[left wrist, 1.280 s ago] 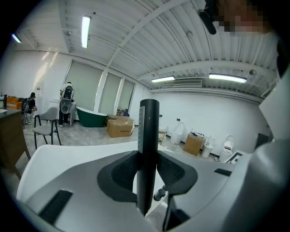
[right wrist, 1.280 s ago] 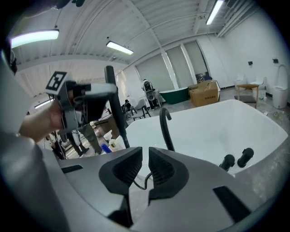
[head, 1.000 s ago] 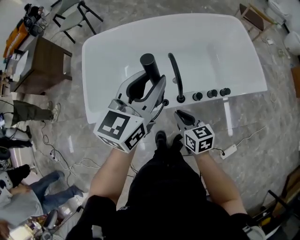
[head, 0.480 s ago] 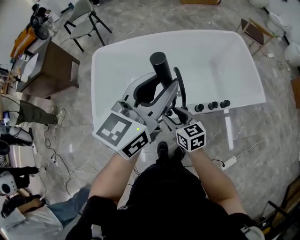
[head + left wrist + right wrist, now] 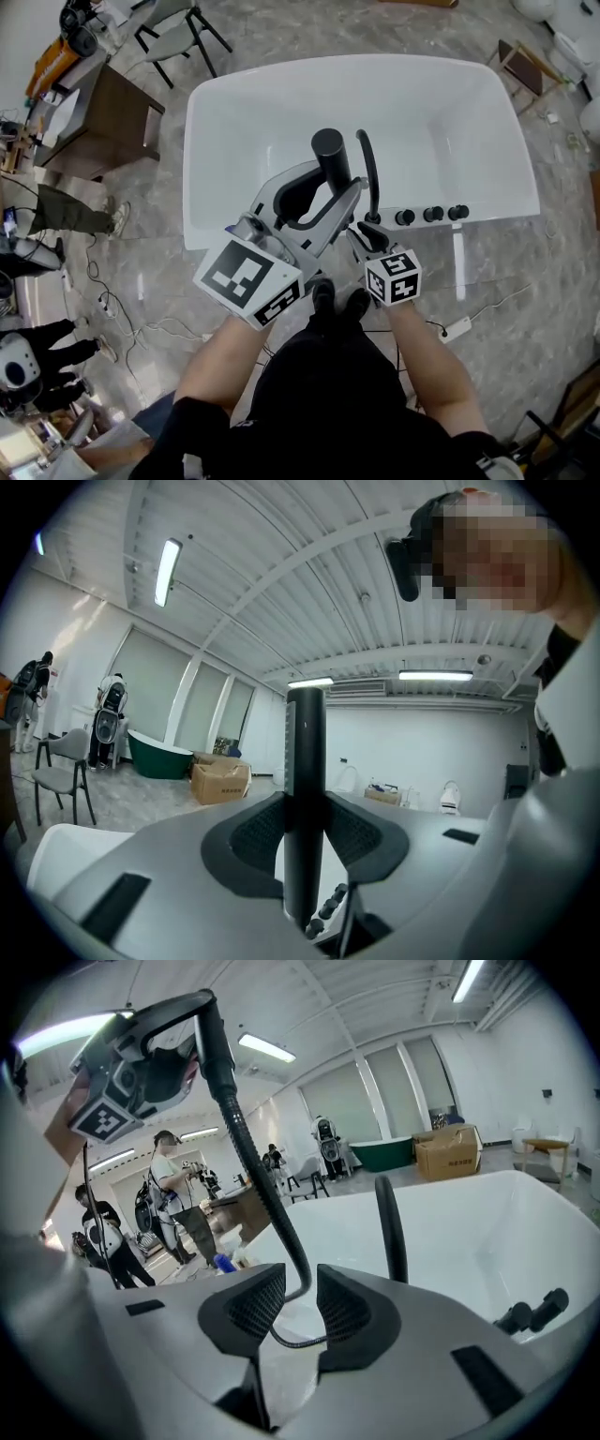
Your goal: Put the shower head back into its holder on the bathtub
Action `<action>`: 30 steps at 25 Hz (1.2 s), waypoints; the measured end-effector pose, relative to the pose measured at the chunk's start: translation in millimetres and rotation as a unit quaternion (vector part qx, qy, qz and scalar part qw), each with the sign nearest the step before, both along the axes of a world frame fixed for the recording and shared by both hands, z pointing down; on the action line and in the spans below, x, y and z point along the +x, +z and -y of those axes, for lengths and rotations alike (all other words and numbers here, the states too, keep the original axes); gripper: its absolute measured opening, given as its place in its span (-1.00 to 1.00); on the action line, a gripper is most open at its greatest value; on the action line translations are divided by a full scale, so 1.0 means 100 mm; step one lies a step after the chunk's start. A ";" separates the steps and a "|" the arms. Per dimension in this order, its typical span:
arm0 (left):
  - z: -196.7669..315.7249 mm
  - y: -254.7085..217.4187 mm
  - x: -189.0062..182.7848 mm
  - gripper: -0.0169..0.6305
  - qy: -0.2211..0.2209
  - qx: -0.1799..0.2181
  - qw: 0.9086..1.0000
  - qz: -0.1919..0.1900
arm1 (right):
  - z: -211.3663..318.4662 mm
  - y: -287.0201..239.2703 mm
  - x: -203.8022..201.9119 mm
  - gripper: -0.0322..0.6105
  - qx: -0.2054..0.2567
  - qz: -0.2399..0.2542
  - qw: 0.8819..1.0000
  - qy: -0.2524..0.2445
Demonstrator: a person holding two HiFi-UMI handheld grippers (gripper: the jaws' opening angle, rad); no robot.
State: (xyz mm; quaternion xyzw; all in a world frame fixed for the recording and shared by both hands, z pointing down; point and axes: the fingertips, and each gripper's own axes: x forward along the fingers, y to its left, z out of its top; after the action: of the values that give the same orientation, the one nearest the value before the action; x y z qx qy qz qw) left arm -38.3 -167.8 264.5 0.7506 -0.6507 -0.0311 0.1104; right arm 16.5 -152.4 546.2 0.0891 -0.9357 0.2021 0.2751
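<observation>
shower head held upright at the tub's near rim, hose threaded through the right jaws

left gripper [image 5: 323, 199]: jaws closed on the black shower head [image 5: 330, 155]. the pads press its straight barrel from both sides, roughly mid-length. in the left gripper view the barrel stands upright between the jaws. in the head view its flat end lies toward 12 o'clock from the gripper, over the near rim of the white bathtub [image 5: 208, 141]. it is carried in the air, clear of the tub, just at 10 o'clock of the curved black spout [image 5: 367, 169].

right gripper [image 5: 364, 234]: jaws partly apart, having just been closing. the ribbed black hose [image 5: 246, 1143] passes down between the pads, and neither pad is seen clamping it. in the right gripper view the hose climbs toward 11 o'clock, up to the left gripper. below the pads it curls round in a small loop.

tub fittings: three black knobs [image 5: 431, 214] sit in a row on the near rim, at 3 o'clock of the spout's base. which fitting is the holder i cannot tell.

room: wooden table [image 5: 103, 122] at 10 o'clock of the tub. bystanders [image 5: 66, 216] at 9 o'clock. cables [image 5: 122, 314] lie on the floor at 8 o'clock.
</observation>
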 end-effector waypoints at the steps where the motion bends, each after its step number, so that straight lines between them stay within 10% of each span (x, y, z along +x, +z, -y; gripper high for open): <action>1: -0.01 0.12 -0.03 -0.52 -0.003 -0.007 1.000 0.004 | -0.04 0.20 0.03 -0.53 -0.007 -0.014 1.000 -0.003; 23: 0.24 2.11 -0.32 -0.52 -0.033 -0.099 0.994 -0.022 | -0.39 2.91 -0.03 -0.31 -0.143 -0.151 0.977 0.045; 30: 0.23 2.06 -0.41 -0.52 -0.037 -0.097 0.994 -0.024 | -0.31 2.82 0.01 -0.68 -0.108 -0.169 0.979 0.042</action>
State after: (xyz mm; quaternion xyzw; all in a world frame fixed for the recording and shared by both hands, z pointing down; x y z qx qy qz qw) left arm -79.3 -190.8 470.3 0.7111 -0.6749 0.0098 0.1969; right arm 17.8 -121.0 828.3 0.1305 -0.8439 0.2953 0.4285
